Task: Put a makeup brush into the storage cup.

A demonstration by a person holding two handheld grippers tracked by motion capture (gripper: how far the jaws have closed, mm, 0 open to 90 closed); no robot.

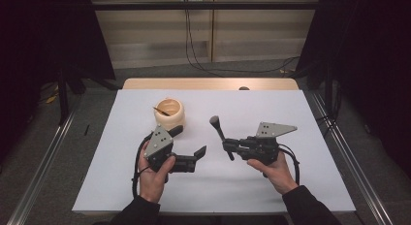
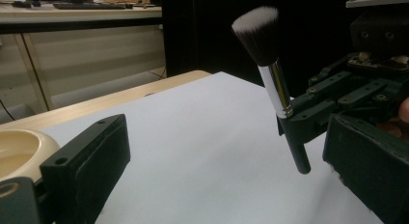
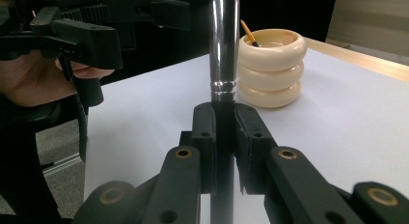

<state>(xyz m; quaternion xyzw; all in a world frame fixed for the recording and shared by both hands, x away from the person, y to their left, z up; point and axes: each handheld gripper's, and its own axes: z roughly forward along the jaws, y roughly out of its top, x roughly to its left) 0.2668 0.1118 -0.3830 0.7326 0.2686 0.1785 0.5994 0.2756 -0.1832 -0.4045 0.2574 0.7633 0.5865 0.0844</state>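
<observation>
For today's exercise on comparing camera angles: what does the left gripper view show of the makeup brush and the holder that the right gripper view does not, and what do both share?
Left gripper view alone: the brush's dark bristle head with pale tips, the handle's lower end hanging free above the white table, and the left claw standing open.

Right gripper view alone: the whole cream holder of three stacked rings, with a thin brush leaning inside it.

Both share: the brush's silver ferrule, upright, the right claw shut on its black handle, and the white table.
</observation>
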